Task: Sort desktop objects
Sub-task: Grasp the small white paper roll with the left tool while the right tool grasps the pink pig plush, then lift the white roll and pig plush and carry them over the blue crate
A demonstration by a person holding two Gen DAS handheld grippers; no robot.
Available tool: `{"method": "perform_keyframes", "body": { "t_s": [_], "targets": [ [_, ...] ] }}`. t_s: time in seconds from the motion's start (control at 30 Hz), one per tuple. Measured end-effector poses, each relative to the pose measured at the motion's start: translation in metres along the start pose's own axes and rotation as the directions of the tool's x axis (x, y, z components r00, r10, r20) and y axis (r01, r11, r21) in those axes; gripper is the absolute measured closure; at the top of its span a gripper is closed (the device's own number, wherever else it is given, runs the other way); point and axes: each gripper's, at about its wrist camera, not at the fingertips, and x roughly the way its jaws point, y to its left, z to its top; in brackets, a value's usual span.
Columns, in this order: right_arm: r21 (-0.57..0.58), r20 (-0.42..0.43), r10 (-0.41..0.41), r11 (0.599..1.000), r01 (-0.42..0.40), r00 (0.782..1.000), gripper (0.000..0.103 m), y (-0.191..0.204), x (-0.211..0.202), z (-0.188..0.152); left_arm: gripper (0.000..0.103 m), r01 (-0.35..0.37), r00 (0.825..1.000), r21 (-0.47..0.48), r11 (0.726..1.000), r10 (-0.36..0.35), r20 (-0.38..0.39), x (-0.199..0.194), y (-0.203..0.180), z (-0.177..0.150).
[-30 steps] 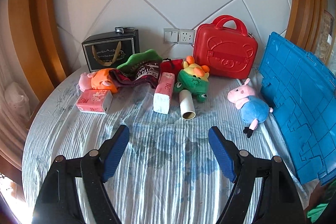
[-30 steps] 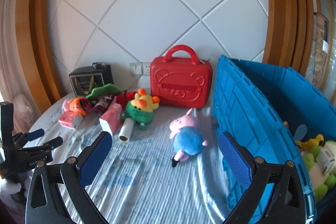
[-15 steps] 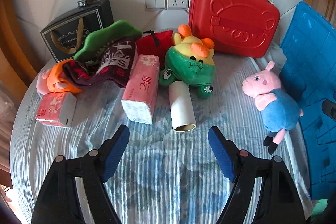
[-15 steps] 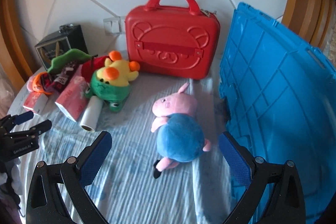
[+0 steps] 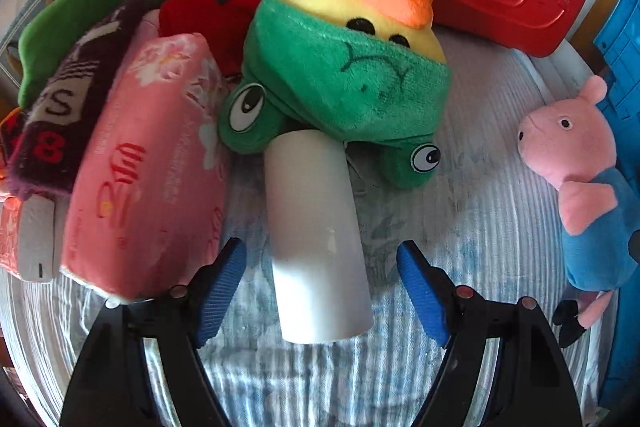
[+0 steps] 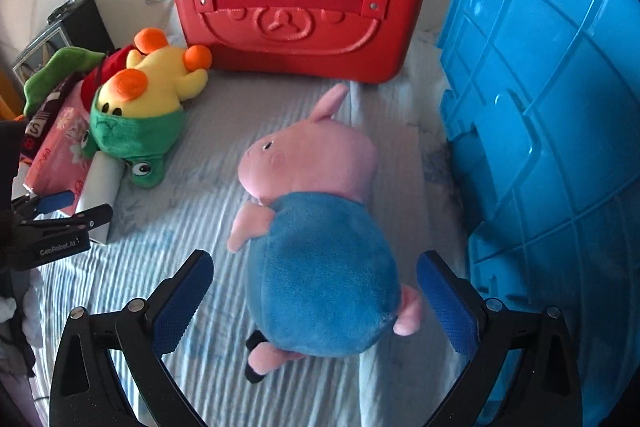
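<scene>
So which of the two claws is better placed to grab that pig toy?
The right. Its gripper is open and straddles the pig toy, beside the blue crate. The left gripper is open around the white tube, with the pig off to one side.

Bright daylight, soft shadows, fisheye-warped dark corners.
</scene>
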Motion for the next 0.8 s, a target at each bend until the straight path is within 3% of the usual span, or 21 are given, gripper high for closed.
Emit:
{"method": "perform_keyframes", "body": {
  "t_s": [0.13, 0.27, 0.5, 0.67, 0.8],
  "targets": [
    [0.025, -0.045, -0.005, 1.0, 0.006, 0.999, 0.0, -0.007, 0.02, -0.007, 0.033, -0.007, 1.0, -0.015, 1.0, 0.007, -0.024, 0.017, 0.0, -0.001],
    [0.032, -0.062, -0.01, 0.999, 0.012, 0.998, 0.0, -0.008, 0.03, -0.012, 0.056, -0.009, 1.0, -0.029, 1.0, 0.009, 0.011, 0.012, 0.003, -0.005],
    [0.128, -0.042, 0.016, 0.992, -0.01, 0.999, 0.0, -0.015, 0.031, -0.027, 0.057, 0.01, 1.0, -0.061, 0.998, -0.008, 0.03, -0.008, 0.005, -0.039],
    [0.219, 0.056, 0.032, 0.975, -0.044, 0.998, 0.0, -0.021, 0.014, -0.053, 0.058, 0.001, 0.998, -0.038, 0.999, 0.001, 0.064, -0.024, -0.007, -0.068],
    [0.291, 0.08, 0.059, 0.953, -0.08, 0.995, 0.0, -0.029, 0.012, -0.066, 0.058, 0.008, 0.998, -0.02, 1.0, -0.007, 0.062, -0.023, -0.018, -0.076]
  ]
}}
